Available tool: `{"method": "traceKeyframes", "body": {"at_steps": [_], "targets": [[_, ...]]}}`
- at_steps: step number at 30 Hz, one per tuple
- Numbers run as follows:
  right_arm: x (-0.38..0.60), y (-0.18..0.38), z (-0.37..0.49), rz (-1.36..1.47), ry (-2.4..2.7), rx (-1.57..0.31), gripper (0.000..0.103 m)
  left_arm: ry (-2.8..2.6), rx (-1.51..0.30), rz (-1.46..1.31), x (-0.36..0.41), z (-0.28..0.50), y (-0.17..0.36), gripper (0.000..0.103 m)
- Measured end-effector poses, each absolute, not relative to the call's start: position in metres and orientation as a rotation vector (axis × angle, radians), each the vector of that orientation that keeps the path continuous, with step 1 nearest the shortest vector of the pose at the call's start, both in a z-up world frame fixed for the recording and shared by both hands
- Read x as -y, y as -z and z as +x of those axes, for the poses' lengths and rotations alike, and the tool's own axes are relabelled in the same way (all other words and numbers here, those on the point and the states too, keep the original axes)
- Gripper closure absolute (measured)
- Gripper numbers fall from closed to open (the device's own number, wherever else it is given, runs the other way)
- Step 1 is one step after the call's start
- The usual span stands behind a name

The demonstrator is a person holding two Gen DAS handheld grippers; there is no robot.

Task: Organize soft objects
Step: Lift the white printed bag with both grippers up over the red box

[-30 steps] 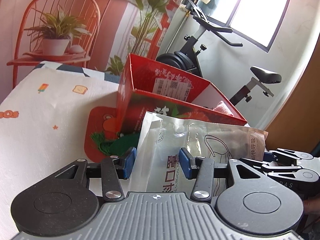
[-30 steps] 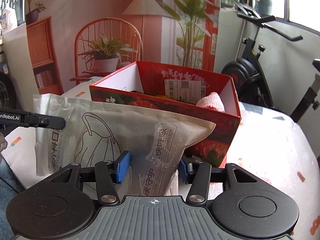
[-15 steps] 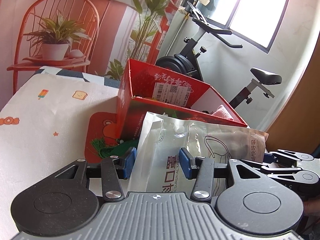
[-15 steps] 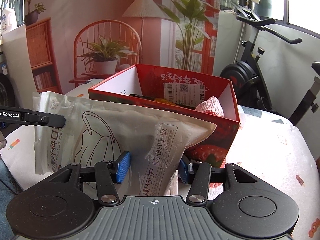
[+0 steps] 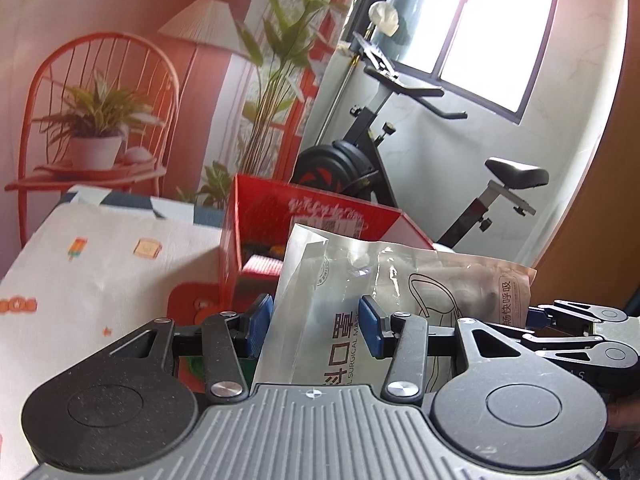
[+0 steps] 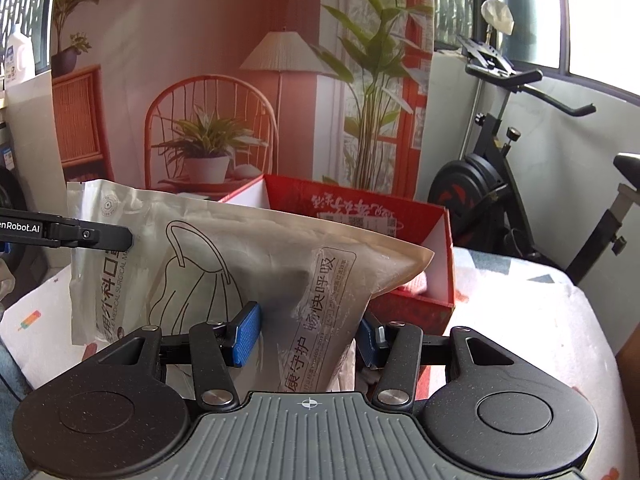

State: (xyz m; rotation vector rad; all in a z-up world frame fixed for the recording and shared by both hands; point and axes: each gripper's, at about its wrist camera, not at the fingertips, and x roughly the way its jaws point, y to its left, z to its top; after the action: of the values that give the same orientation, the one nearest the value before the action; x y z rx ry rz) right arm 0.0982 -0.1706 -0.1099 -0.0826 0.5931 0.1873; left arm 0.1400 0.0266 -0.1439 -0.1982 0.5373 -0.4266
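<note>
A pale plastic bag of surgical masks (image 5: 400, 276) (image 6: 248, 256) hangs in the air, stretched sideways between both grippers. My left gripper (image 5: 315, 326) is shut on the bag's left end, and its black finger (image 6: 100, 236) shows at the left of the right wrist view. My right gripper (image 6: 306, 338) is shut on the bag's other end, and it shows at the right edge of the left wrist view (image 5: 536, 316). Just behind the bag stands an open red cardboard box (image 5: 320, 208) (image 6: 400, 208); the bag hides most of its inside.
A white patterned cloth (image 5: 100, 272) (image 6: 520, 320) covers the table. A red bear mat (image 5: 192, 300) lies beside the box. An exercise bike (image 5: 360, 160) (image 6: 480, 184) stands past the table's far edge, in front of a printed backdrop with a chair and plants.
Both grippers have risen with the mask bag held between them. The red box now sits lower in both views, and the bag covers more of it.
</note>
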Motion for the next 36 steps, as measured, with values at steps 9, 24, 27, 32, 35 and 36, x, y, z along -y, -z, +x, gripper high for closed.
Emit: {"method": "traceKeyframes", "body": {"at_steps": [9, 24, 27, 32, 35, 36], "targets": [[0.189, 0.079, 0.120, -0.082, -0.181, -0.533, 0.056, 0.460, -0.495, -0.197, -0.016, 0.155, 0.118, 0.053], [0.218, 0.066, 0.176, -0.067, -0.175, -0.493, 0.056, 0.464, -0.490, -0.185, 0.005, 0.206, 0.102, 0.053], [0.221, 0.069, 0.194, -0.083, -0.181, -0.490, 0.056, 0.447, -0.488, -0.174, 0.009, 0.221, 0.103, 0.053], [0.227, 0.076, 0.229, -0.099, -0.188, -0.496, 0.057, 0.428, -0.496, -0.175, 0.014, 0.248, 0.105, 0.053], [0.229, 0.080, 0.250, -0.112, -0.184, -0.494, 0.057, 0.414, -0.493, -0.176, 0.018, 0.267, 0.103, 0.053], [0.229, 0.082, 0.257, -0.115, -0.181, -0.494, 0.057, 0.410, -0.493, -0.175, 0.019, 0.273, 0.103, 0.053]]}}
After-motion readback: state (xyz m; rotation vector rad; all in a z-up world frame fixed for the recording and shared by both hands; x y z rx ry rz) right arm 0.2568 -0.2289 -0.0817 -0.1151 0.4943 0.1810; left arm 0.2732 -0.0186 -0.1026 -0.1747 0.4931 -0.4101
